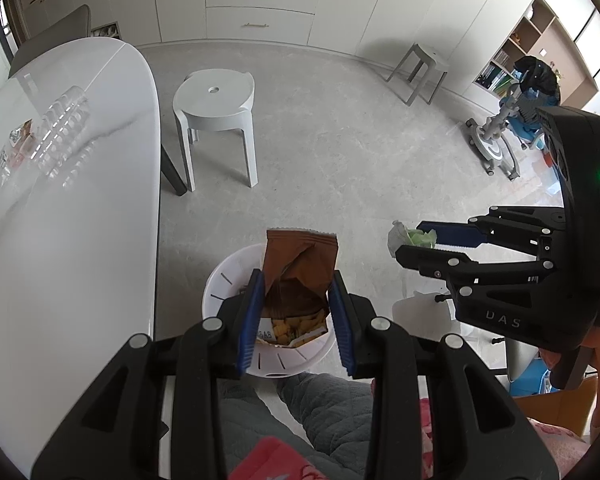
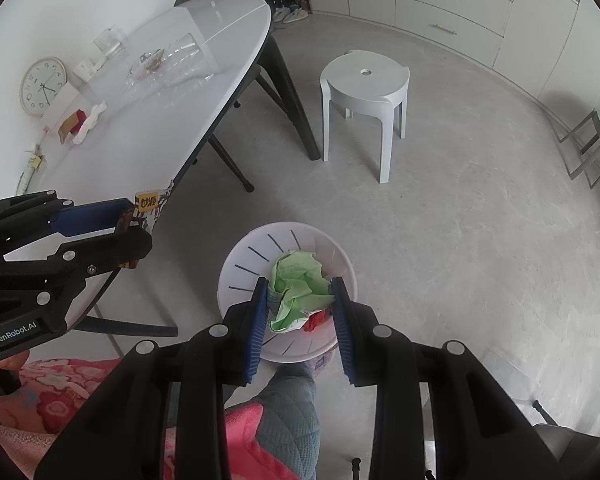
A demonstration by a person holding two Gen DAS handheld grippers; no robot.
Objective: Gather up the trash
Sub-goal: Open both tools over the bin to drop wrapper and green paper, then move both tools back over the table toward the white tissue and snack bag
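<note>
My left gripper (image 1: 298, 280) is shut on a brown snack bag (image 1: 298, 272) and holds it over the white slotted trash bin (image 1: 228, 276) on the floor. My right gripper (image 2: 300, 288) is shut on a crumpled green wrapper (image 2: 298, 286) and holds it over the same bin (image 2: 252, 256). The right gripper also shows in the left wrist view (image 1: 414, 240), with the green wrapper (image 1: 416, 237) at its tips. The left gripper shows in the right wrist view (image 2: 134, 226), to the left, with the snack bag (image 2: 150, 204) at its tips.
A white oval table (image 1: 80, 200) on the left carries a clear plastic tray (image 1: 62, 128) and small wrappers (image 1: 18, 140); it also shows in the right wrist view (image 2: 160, 120) with scraps (image 2: 82, 122). A white stool (image 2: 364, 92) stands on the grey floor beyond the bin.
</note>
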